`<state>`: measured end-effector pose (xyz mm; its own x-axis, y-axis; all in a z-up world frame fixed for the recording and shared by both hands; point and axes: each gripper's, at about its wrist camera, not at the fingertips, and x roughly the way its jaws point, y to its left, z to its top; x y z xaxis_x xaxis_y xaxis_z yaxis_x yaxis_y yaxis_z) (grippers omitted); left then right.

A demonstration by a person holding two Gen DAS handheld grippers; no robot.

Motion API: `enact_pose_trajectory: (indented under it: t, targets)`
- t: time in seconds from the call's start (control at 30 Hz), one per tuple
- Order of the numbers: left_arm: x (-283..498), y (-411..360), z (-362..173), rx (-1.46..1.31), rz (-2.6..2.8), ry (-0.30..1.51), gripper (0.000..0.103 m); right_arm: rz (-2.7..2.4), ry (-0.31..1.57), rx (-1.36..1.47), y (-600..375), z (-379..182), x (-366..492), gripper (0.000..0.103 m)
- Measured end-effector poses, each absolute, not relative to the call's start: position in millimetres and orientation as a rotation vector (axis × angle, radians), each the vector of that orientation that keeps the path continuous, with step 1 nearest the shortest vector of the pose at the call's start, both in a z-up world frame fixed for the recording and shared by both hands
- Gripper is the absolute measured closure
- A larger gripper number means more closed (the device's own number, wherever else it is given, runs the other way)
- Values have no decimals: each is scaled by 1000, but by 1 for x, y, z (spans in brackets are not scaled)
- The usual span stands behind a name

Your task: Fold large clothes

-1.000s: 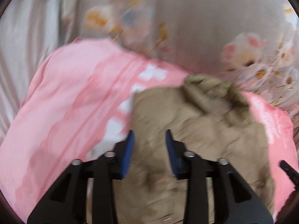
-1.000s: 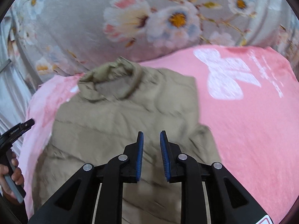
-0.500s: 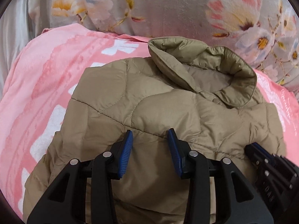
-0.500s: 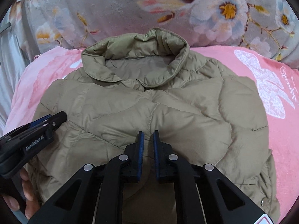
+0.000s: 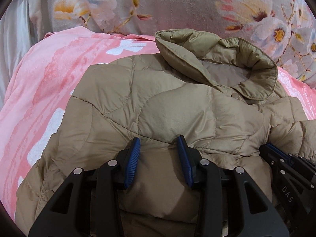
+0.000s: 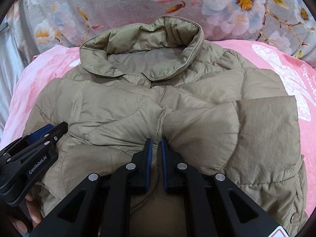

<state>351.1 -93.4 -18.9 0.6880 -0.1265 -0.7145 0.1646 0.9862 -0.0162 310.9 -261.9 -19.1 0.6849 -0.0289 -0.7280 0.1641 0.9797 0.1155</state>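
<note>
A: Where is the coat?

B: The puffy tan jacket (image 6: pixel 167 106) lies on the pink blanket (image 5: pixel 39 90), collar (image 6: pixel 142 47) at the far end near the flowery cover (image 6: pixel 98 6); both tools sit at its near edge

A: What are the tools doing?

B: The right gripper (image 6: pixel 156 148) has its jaws nearly pressed together, and a bit of jacket looks pinched in the thin gap – though I cannot tell how much cloth is in there; the left gripper (image 5: pixel 159 148) has its jaws spread, with the puffy cloth lying between them and not squeezed

A: So what could go wrong?

B: The jacket is fat and slippery; if only one side is held and it gets lifted, the loose side may sag and the fold may come out crooked; the small pinch could also slide off – the shiny cloth gives little to hold

A: Anything else?

B: The pink blanket is soft and could get grabbed along with the jacket if the open jaws dig too low; then both would lift together
</note>
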Motion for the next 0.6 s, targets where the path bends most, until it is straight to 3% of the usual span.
enact_pose_trajectory:
  t: [0.6]
  targets:
    - [351,-102,-22,110,-128,794,65,-107,806,186,-264,-22,311,98]
